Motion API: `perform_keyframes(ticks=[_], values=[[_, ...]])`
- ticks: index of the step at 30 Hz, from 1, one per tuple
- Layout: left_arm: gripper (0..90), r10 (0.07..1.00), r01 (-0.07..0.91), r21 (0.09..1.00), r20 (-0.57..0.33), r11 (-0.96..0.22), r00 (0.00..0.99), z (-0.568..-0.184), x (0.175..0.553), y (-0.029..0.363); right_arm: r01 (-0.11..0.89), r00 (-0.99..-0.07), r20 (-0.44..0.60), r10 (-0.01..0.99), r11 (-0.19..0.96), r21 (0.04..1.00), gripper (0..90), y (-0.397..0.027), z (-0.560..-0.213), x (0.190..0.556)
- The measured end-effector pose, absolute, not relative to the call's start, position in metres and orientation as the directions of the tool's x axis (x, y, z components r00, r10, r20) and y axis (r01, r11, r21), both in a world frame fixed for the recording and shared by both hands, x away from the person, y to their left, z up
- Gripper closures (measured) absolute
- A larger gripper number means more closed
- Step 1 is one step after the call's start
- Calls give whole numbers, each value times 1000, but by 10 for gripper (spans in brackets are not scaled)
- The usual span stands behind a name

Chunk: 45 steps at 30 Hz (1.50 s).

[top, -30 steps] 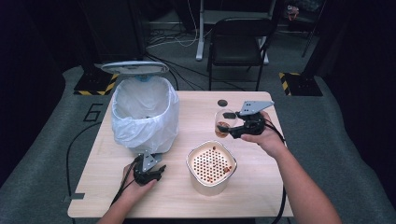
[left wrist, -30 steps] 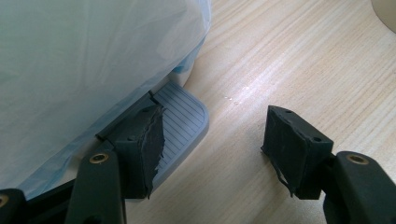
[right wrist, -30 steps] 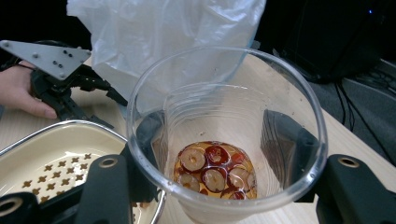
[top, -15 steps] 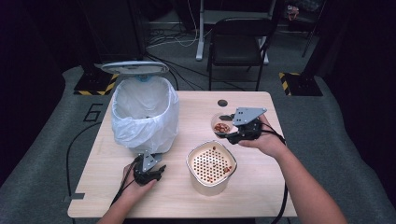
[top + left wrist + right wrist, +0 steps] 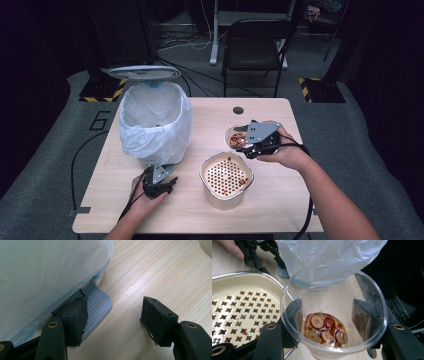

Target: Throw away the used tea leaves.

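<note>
High view: right gripper [image 5: 248, 145] is clamping one clear plastic cup [image 5: 235, 137], tipped with its mouth facing the strainer pot [image 5: 226, 176], just above that pot's far rim; left gripper [image 5: 161, 184] is resting on the table [image 5: 280, 195] by one bag-lined bin [image 5: 155, 122]. Left gripper view: jaws are standing apart, gripping nothing, at the bin's pedal [image 5: 97, 303]. Right gripper view: jaws are pressing both cup [image 5: 332, 312] sides, long axis running away from the camera; roughly five red sliced pieces [image 5: 324, 330] are sitting in liquid.
</note>
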<state>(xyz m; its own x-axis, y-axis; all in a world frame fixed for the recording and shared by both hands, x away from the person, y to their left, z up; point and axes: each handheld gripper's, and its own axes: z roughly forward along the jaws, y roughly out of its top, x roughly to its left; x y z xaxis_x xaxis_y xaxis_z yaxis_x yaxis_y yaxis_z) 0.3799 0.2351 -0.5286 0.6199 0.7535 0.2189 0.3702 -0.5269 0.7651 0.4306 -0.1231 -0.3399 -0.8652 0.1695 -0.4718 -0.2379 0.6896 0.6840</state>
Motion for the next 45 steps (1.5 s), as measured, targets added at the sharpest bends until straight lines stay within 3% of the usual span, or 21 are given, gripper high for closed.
perform_keyframes(ticks=[8,15,27,33,42,45], values=[[378,753,370,765,219,-527,620,-529,380,235,-317,-831,-547,98,725,612,423,-114,-335,418],[378,753,370,764,220,-528,620,-529,380,235,-391,-780,-626,-1,781,486,452,-102,-332,405],[378,753,370,765,220,-528,620,-529,380,235,-464,-666,-743,-66,816,344,479,-98,-334,387],[378,753,370,765,219,-527,620,-529,380,235,-528,-528,-829,-184,836,151,481,-91,-343,374],[378,746,361,759,236,-542,623,-528,380,236,-578,-336,-864,-375,806,-125,483,-81,-358,356],[378,742,352,758,247,-549,623,-528,381,236,-585,-199,-854,-480,758,-289,486,-77,-363,351]])
